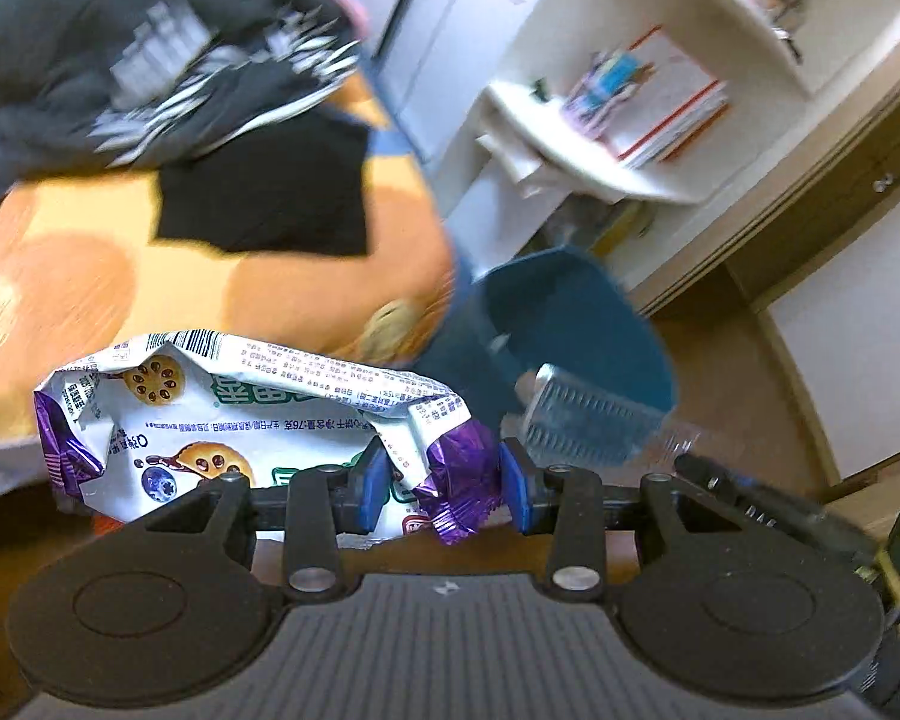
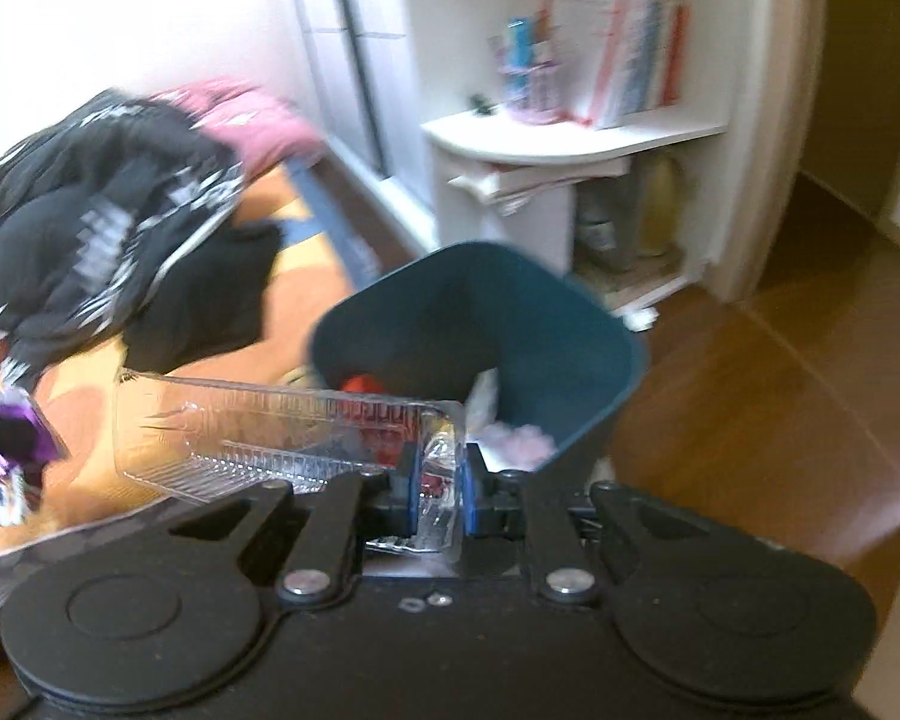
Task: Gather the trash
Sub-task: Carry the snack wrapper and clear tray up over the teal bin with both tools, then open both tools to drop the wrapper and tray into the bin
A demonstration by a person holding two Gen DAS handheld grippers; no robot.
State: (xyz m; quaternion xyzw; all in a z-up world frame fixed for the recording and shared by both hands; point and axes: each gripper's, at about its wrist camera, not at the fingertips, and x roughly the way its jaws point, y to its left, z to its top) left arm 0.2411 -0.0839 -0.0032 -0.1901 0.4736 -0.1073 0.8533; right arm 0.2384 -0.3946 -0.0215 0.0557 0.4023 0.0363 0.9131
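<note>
My left gripper [image 1: 444,483] is shut on a crumpled white and purple snack wrapper [image 1: 210,414], held above the orange bed cover. My right gripper [image 2: 441,480] is shut on a clear ridged plastic tray [image 2: 258,426], held just in front of the blue trash bin [image 2: 576,336]. The bin holds red and pink trash. In the left wrist view the bin [image 1: 576,324] is ahead to the right, with the clear tray [image 1: 588,420] in front of it. The wrapper also shows at the left edge of the right wrist view [image 2: 6,456].
A bed with an orange cover [image 1: 90,276] holds black clothes [image 1: 150,60]. A white shelf unit [image 2: 570,138] with books stands behind the bin. Brown wooden floor [image 2: 750,390] lies to the right.
</note>
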